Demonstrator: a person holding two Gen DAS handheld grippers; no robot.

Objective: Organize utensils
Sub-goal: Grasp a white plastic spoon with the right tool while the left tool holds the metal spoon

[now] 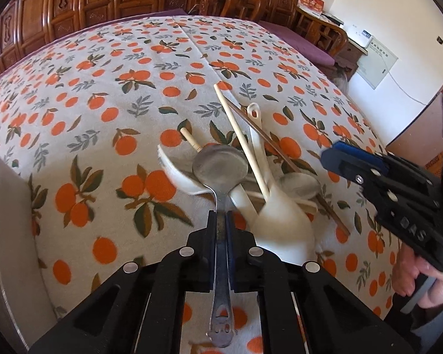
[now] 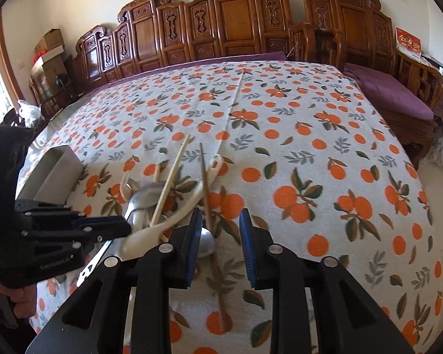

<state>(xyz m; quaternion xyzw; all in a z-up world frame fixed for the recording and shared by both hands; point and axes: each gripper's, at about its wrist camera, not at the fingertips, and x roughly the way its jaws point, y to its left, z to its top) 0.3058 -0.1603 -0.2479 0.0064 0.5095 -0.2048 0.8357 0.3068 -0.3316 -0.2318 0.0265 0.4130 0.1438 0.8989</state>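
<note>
Presently, metal spoon, stiff, light and likely slippery, lay atop the utensil pile, left gripper clamped on its thin handle just behind the bowl, right gripper part-open and empty beside that pile.

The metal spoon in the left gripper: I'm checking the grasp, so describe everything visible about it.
The metal spoon is dull grey steel with a round, shallow bowl and a slim handle ending in a cut-out hole. The left gripper is shut on the handle just behind the bowl, its fingers pressing both sides. The bowl points away over the pile, overlapping a white plastic spoon and a pale chopstick.
</note>
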